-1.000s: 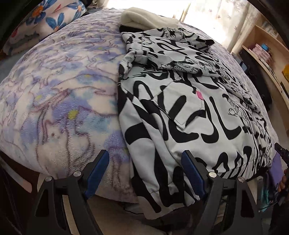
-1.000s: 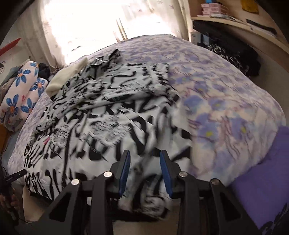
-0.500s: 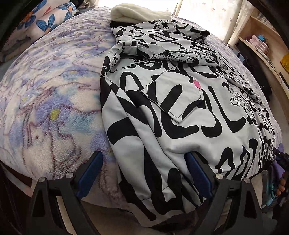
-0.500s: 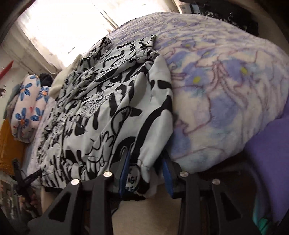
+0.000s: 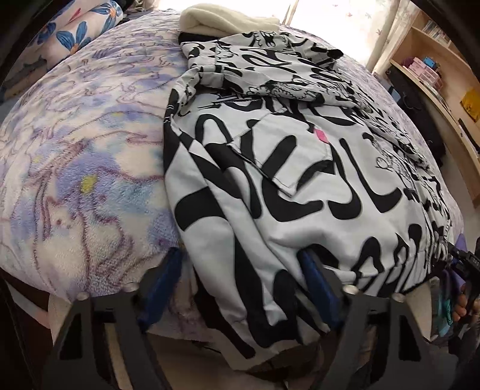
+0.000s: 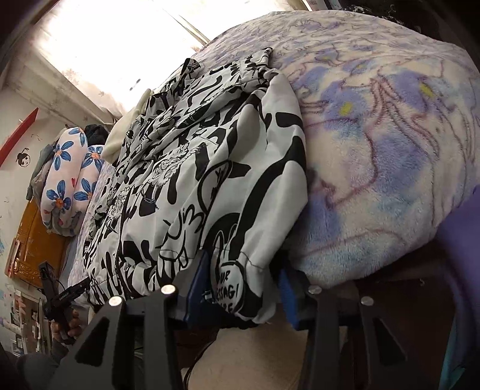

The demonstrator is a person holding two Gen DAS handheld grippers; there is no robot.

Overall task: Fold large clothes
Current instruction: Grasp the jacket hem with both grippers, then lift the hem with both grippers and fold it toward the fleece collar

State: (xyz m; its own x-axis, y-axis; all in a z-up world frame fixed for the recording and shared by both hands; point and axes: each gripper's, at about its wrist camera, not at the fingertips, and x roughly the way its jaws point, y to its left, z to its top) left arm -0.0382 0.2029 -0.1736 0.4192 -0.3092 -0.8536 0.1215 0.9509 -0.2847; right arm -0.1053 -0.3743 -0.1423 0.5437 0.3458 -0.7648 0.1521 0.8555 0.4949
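Fuzzy purple-flowered blanket point(image 5: 75, 168) under my smooth black-and-white jacket point(image 5: 300, 186), lying lengthwise away from me; hem droops between both wide-open jaws, left gripper point(image 5: 240, 285) and right gripper point(image 6: 243, 292), neither gripping.

purple floral blanket point(image 5: 75, 168), blue-flowered pillow point(image 6: 64, 180), cream fleece point(image 5: 228, 22), wooden shelves point(image 5: 435, 69)

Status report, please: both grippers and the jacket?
Left gripper open, straddling jacket hem. Right gripper open around other corner. No obstruction seen.
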